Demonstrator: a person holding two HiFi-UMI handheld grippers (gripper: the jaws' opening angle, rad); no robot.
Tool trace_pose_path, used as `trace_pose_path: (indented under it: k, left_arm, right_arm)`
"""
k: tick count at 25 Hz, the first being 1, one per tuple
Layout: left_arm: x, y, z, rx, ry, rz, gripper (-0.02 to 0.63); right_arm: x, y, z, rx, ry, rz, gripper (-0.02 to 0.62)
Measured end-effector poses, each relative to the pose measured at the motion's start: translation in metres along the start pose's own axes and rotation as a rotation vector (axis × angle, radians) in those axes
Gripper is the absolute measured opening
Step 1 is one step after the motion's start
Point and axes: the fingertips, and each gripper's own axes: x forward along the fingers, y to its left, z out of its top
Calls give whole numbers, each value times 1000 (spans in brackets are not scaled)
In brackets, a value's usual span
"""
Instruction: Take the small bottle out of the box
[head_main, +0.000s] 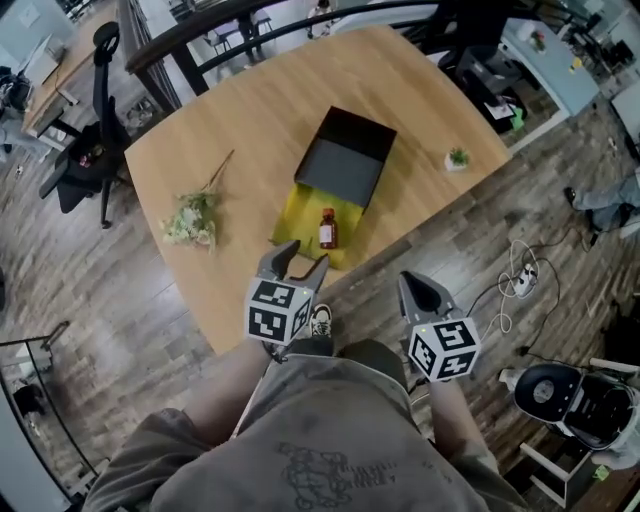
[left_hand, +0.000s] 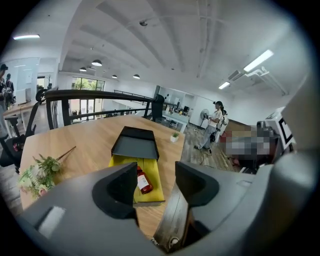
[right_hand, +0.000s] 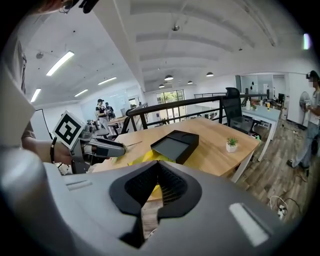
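The small bottle (head_main: 327, 229), red-brown with a white label, lies in the yellow box tray (head_main: 300, 205) near the table's front edge. A black lid (head_main: 345, 157) covers the tray's far half. My left gripper (head_main: 298, 262) hovers open just in front of the tray, with nothing between its fingers. In the left gripper view the bottle (left_hand: 143, 181) shows between the open gripper (left_hand: 156, 181) fingers, on the tray (left_hand: 152, 175). My right gripper (head_main: 425, 292) is shut and empty, off the table over the floor. The right gripper view shows its gripper (right_hand: 156, 192) closed, with the lid (right_hand: 175, 145) beyond.
A bunch of dried flowers (head_main: 192, 218) lies on the table's left side. A small potted plant (head_main: 457, 158) stands near the right corner. An office chair (head_main: 95, 130) is beyond the left edge. Cables (head_main: 515, 280) trail on the floor at right.
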Motion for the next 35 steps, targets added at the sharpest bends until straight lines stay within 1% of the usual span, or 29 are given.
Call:
trace_pose_path:
  k: [2,5,9,15,18,21,25,29,32,35]
  left_arm:
    - [17,5,-6,-21,34,-6,231]
    - [40,13,-10,-97,58,-14,239]
    - [67,24,-16,-122,112,7,245]
    - [99,36,-28,-147,198,52,245]
    - [121,37,-36,-162,258,75,245]
    - [137,42,-41,-173,299,106,245]
    - [146,51,-56,-212,370,169,247]
    - [162,57,-69,-212,468,230,249]
    - [169,69,-71,-202,481,304,249]
    - [173,72,-76,-243,494,326,249]
  right_arm:
    - [12,-8,-3,3,23,-1,11]
    - [27,-20,-5,7,43,-1,11]
    - [48,-33,-3,9,74,30,11]
    - [83,-58,0,-16,121,83,11]
    - [103,-77,1,-33,162,130,11]
    - [125,-89,3,-56,202,197,11]
    - [149,-95,7,-95,260,295,11]
    - [169,-109,4,-150,322,386,11]
    - [177,-123,-3,-189,370,433,11]
    - [183,-134,-4,-210,393,462,11]
